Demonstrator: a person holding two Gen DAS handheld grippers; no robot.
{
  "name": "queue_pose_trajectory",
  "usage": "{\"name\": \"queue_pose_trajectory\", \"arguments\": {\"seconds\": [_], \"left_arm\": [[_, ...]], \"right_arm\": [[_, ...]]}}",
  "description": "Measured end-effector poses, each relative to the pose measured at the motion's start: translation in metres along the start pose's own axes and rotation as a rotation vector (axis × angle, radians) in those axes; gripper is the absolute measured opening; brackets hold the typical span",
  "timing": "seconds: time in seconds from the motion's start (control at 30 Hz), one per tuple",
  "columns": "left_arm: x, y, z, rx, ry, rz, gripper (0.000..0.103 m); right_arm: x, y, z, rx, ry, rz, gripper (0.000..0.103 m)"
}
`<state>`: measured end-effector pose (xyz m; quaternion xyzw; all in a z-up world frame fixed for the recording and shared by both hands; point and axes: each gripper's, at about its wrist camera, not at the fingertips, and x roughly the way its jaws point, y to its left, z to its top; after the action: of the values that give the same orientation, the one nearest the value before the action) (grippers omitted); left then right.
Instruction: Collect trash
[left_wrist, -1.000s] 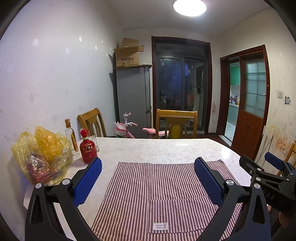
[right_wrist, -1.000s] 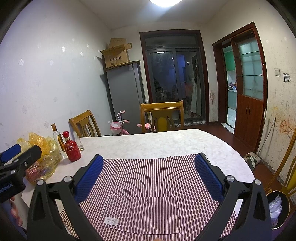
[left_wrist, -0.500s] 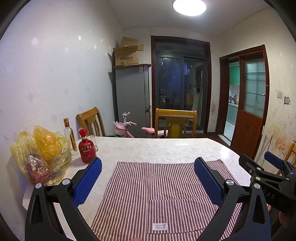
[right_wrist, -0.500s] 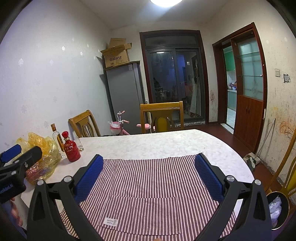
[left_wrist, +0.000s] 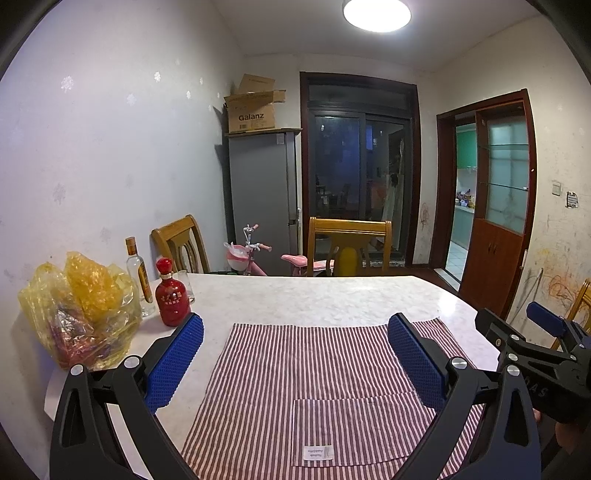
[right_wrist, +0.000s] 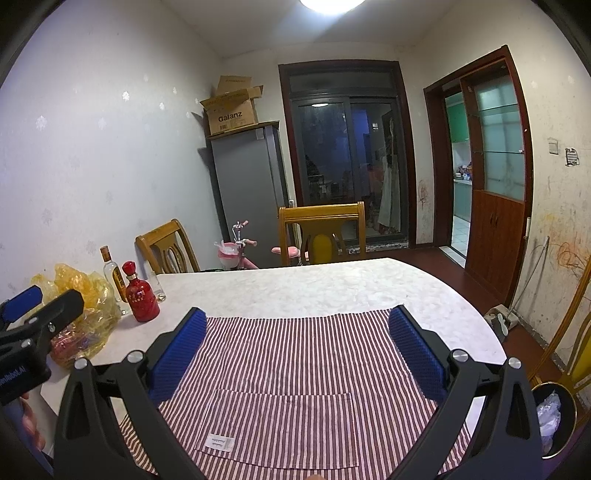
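A crumpled yellow plastic bag (left_wrist: 79, 314) sits at the table's left edge; it also shows in the right wrist view (right_wrist: 86, 314). A dark trash bin (right_wrist: 554, 417) holding white plastic stands on the floor at the table's right. My left gripper (left_wrist: 295, 362) is open and empty, held above a red-striped cloth (left_wrist: 317, 387). My right gripper (right_wrist: 295, 354) is open and empty above the same cloth (right_wrist: 295, 387). Each gripper shows at the edge of the other's view.
A red bottle (left_wrist: 170, 295), a clear bottle (left_wrist: 138, 277) and a glass stand by the bag on the marble table (left_wrist: 314, 299). Wooden chairs (left_wrist: 349, 245), a pink child's bike, a grey fridge (left_wrist: 264, 195) and a door lie beyond.
Both grippers have barely moved; the left view has shifted very slightly. Nothing was taken hold of or let go.
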<state>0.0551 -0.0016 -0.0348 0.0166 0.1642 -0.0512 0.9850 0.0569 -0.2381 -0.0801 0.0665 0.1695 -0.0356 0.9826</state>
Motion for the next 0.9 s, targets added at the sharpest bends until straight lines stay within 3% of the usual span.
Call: {"name": "queue_pose_trajectory", "arguments": {"seconds": [0.9], "left_arm": [[-0.0016, 0.004, 0.0053, -0.013, -0.008, -0.002, 0.097]], "right_arm": [[-0.0006, 0.0003, 0.0011, -0.003, 0.001, 0.001, 0.099]]}}
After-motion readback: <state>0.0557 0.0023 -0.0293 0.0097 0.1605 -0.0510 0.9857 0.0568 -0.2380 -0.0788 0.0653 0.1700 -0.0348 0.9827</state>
